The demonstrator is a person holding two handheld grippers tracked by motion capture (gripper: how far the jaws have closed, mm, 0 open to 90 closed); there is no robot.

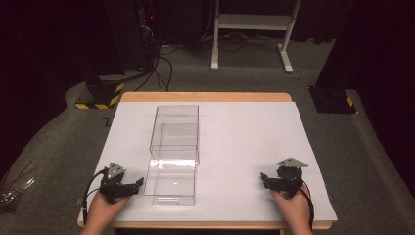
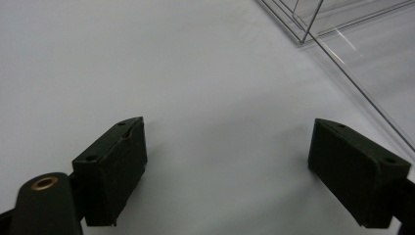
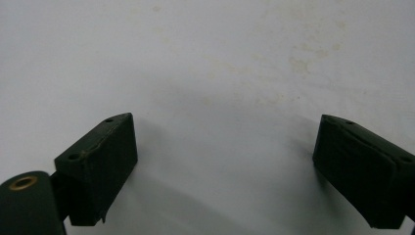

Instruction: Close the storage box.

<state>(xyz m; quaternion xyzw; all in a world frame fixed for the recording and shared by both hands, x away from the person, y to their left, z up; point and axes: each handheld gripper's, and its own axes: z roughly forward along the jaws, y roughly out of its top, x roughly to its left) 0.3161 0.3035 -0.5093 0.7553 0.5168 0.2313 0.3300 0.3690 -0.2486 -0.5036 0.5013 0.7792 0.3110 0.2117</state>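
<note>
no brand, label or readable writing can be made out on anything here; a dark mark on the floor by the table's far left corner is too small to read.

a clear plastic box (image 1: 174,152) stands on the white table top (image 1: 244,147), left of the middle, its long side running away from the person. it looks like two stacked or nested clear parts, though exactly how they join is hard to tell.

the left gripper (image 1: 128,187) rests near the front left edge, held by the left hand (image 1: 103,211), its jaws pointing toward the near end of the box and just beside it, not touching. in the left gripper view the left gripper (image 2: 227,171) has its jaws spread wide with bare white surface between them, and the box's clear edge (image 2: 342,58) runs across the upper right corner.

the right gripper (image 1: 268,180) sits near the front right, held by the right hand (image 1: 293,208), well apart from the box. in the right gripper view the right gripper (image 3: 225,171) is also spread wide, holding nothing, over a white surface with faint yellowish stains (image 3: 298,61).
</note>
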